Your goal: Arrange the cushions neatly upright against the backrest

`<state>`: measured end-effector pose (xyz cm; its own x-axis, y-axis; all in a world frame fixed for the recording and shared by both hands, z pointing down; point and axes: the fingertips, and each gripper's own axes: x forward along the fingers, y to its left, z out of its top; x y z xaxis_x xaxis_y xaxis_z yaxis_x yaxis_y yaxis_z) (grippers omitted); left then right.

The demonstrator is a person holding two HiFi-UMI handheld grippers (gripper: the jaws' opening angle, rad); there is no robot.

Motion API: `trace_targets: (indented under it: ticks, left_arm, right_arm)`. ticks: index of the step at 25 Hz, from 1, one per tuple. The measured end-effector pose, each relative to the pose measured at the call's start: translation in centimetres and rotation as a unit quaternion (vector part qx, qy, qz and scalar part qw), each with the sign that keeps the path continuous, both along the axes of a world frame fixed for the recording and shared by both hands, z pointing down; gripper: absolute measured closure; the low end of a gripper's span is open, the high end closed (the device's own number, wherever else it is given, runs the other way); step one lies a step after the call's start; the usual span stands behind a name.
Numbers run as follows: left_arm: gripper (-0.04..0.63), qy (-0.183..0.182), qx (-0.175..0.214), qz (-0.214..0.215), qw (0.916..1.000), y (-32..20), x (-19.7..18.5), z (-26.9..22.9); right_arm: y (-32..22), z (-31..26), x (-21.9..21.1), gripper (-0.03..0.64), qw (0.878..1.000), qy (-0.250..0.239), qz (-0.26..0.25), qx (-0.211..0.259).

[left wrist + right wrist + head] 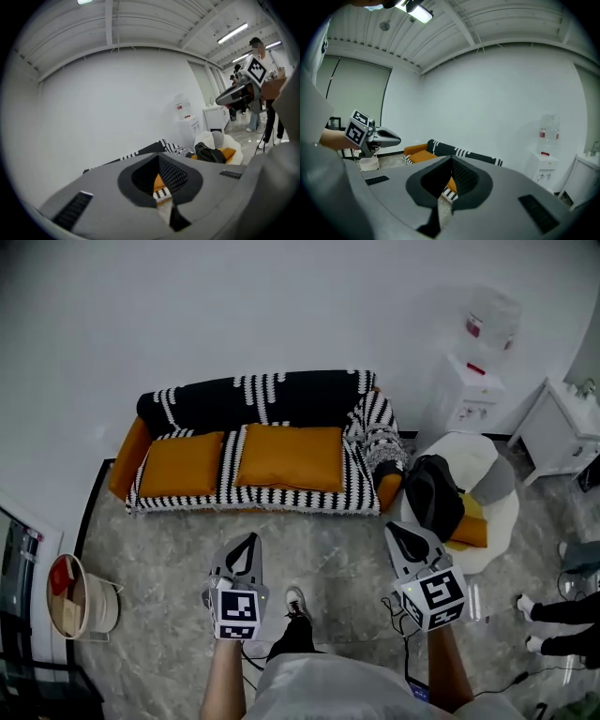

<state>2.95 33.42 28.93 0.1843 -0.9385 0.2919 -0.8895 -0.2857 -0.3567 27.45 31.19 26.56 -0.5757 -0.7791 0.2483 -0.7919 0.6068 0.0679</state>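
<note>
The long orange sofa (125, 463) stands against the white wall, its backrest and seat draped in a black-and-white striped knitted throw (262, 395). Just off the sofa's right end sits a white rounded soft seat (492, 470) with a black bag (433, 493) and an orange piece, perhaps another cushion, on it.

On the sofa's seat lie the two task pieces. The wider orange fabric cushion (291, 457) is at the middle and the smaller orange fabric cushion (180, 464) is towards the sofa's left end. Both lie flat on the seat with their rear edges near the backrest.

The left gripper (251, 540) and right gripper (394, 531) are held in front of the sofa, well apart from it. Each has its jaws pressed together on nothing.

The step in hand looks like the approach. To do it well, part the jaws before reaching the seat. Pinch one cushion by its front edge, where the fabric is free of the throw. Swing that edge up and back so the cushion ends leaning on the backrest. A grip that also catches the throw could drag it out of place.
</note>
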Motion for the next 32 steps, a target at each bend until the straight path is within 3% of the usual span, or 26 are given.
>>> trace_targets:
  ticks: [11, 14, 23, 32]
  left_arm:
    - [0.574, 0.017, -0.038, 0.013, 0.9990, -13.4, -8.6, 2.1]
    - [0.574, 0.024, -0.051, 0.013, 0.9983, -16.3, -10.6, 3.4]
    - [0.574, 0.034, -0.086, 0.017, 0.9955, -23.4, -14.6, 7.1]
    - [0.574, 0.041, -0.131, 0.005, 0.9906, -28.4, -18.4, 12.1]
  right_arm:
    - [-12.4, 2.7, -6.1, 0.615, 0.996, 0.008, 0.066, -0.058]
    - [-15.2, 4.0, -7.1, 0.614, 0.992, -0.011, 0.085, -0.090]
    - [-20.9, 7.2, -7.7, 0.614, 0.979, -0.013, 0.145, -0.139]
    - [-25.2, 10.1, -9.7, 0.614, 0.976, 0.019, 0.152, -0.154]
